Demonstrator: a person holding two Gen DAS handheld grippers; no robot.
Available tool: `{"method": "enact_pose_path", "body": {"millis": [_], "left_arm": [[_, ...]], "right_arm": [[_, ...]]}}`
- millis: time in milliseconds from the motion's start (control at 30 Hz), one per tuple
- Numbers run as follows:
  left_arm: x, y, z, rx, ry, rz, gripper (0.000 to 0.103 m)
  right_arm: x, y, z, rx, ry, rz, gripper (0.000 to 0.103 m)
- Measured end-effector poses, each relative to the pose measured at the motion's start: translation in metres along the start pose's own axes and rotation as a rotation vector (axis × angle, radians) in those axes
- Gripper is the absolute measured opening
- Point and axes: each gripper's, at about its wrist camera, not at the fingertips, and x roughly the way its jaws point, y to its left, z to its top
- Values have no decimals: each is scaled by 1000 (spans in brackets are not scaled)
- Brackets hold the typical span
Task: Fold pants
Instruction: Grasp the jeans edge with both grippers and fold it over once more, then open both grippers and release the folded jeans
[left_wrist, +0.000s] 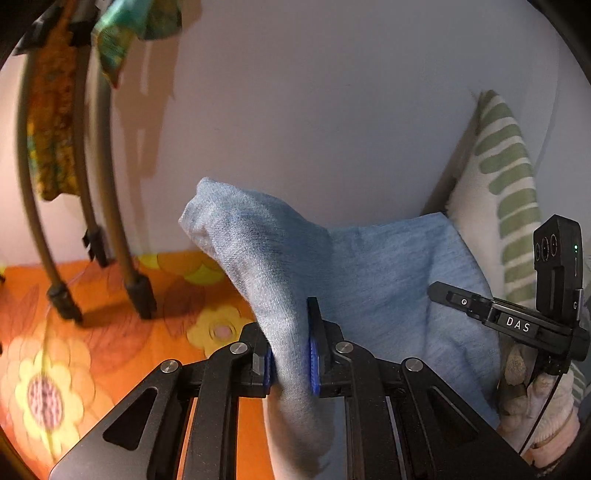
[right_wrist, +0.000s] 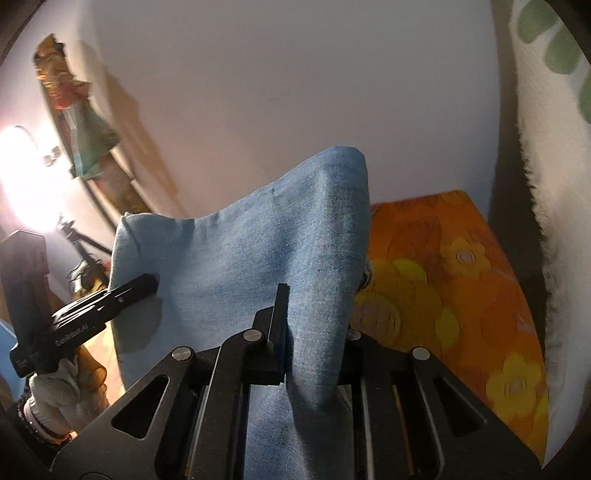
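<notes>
Left wrist view: left gripper (left_wrist: 291, 354) clamped on blue pants (left_wrist: 384, 280) | right gripper (right_wrist: 310, 343) clamped on them too | flowered orange sheet (right_wrist: 461, 295) below

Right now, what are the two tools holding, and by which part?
Both tools, left and right, are shut on the blue pants, each pinching a bunched fold of fabric; which part is unclear.
</notes>
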Motion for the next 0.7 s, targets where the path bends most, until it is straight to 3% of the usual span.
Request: {"method": "enact_pose_path", "body": {"millis": [233, 333, 467, 633, 700], "left_arm": [[33, 6, 0, 10, 41, 35, 14], [34, 2, -3, 11, 65, 59, 20], [21, 2, -10, 13, 68, 74, 21], [-11, 3, -18, 18, 55, 49, 21], [-25, 2, -23, 30, 58, 44, 21]], "right_arm": [[44, -4, 12, -44, 41, -26, 13], [51, -6, 13, -61, 73, -102, 24], [40, -10, 12, -57, 65, -199, 52], [11, 4, 9, -103, 36, -245, 55], [-1, 10, 3, -108, 33, -226, 55]]}}
